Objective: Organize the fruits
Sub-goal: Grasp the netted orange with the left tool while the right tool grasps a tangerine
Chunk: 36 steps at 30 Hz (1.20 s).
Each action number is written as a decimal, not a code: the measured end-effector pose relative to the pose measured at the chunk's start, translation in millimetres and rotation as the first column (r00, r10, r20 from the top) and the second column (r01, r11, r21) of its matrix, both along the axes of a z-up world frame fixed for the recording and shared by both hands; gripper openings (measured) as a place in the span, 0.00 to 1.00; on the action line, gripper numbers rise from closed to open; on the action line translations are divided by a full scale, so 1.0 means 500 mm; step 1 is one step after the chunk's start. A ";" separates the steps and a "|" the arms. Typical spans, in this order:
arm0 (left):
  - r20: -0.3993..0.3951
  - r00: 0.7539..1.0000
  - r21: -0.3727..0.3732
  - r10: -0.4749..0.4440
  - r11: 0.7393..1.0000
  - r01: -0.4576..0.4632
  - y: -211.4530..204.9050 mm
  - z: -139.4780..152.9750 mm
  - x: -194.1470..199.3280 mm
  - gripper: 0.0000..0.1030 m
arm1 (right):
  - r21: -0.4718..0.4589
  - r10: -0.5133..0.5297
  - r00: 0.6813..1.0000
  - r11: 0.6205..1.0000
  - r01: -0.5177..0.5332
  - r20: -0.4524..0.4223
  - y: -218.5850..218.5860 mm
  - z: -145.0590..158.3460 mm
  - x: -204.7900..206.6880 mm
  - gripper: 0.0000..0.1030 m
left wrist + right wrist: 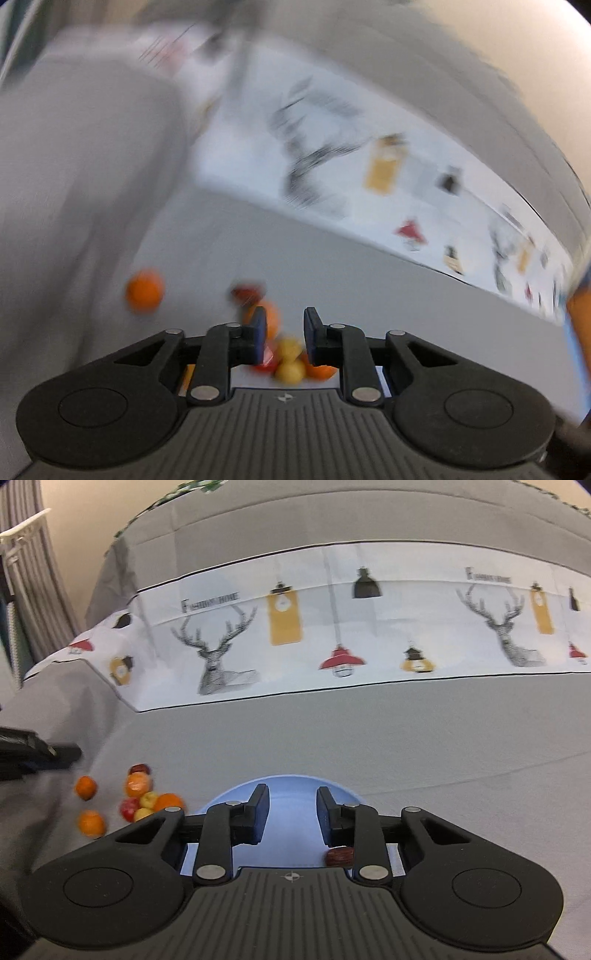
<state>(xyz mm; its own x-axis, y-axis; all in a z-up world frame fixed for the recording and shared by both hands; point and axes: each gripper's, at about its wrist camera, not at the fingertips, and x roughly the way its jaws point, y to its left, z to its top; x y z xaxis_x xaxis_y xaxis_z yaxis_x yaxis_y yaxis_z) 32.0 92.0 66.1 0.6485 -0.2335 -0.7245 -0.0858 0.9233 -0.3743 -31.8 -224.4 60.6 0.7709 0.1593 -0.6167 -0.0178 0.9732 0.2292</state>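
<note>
Over on the grey-clothed counter, a dark red-brown date lies on its side in the blue plate, its long axis running left to right, wrinkled and glossy. Oranges, small yellow and red apples huddle in a pile left of the plate. Both grippers tilt downward, the right gripper over the plate, the left gripper above the pile, fingers narrowly parted, grasping nothing.
</note>
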 end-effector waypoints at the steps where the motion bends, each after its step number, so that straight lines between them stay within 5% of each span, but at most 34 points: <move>1: -0.052 0.998 -0.038 0.025 0.999 -0.027 0.014 -0.015 0.008 0.30 | 0.006 0.012 1.000 1.000 -0.012 -0.002 0.006 0.001 0.001 0.29; 5: -0.132 0.978 0.043 0.162 0.987 -0.157 0.031 -0.037 0.028 0.70 | 0.016 0.059 0.998 0.998 -0.058 -0.010 0.033 0.002 0.006 0.30; 19: -0.256 0.953 0.193 0.163 0.974 -0.115 0.007 -0.093 0.059 0.69 | -0.011 0.222 0.974 0.975 -0.222 -0.044 0.155 -0.016 0.071 0.44; 24: -0.274 0.946 0.181 0.174 0.975 -0.127 0.015 -0.100 0.060 0.60 | -0.039 0.279 0.958 0.959 -0.282 -0.058 0.206 -0.030 0.108 0.51; 28: -0.287 0.943 0.173 0.170 0.977 -0.124 0.017 -0.104 0.060 0.43 | -0.078 0.306 0.949 0.947 -0.311 -0.069 0.243 -0.048 0.134 0.53; 36: -0.295 0.941 0.151 0.167 0.980 -0.127 0.022 -0.105 0.062 0.41 | -0.133 0.297 0.945 0.940 -0.315 -0.140 0.283 -0.098 0.191 0.55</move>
<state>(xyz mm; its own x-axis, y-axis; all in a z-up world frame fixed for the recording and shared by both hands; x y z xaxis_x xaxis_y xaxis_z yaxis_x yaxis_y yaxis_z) 63.1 103.0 13.5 0.4116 -0.0443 -0.9103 -0.3155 0.9301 -0.1879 63.7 -83.0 11.5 0.6216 0.2739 -0.7339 -0.3022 0.9482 0.0979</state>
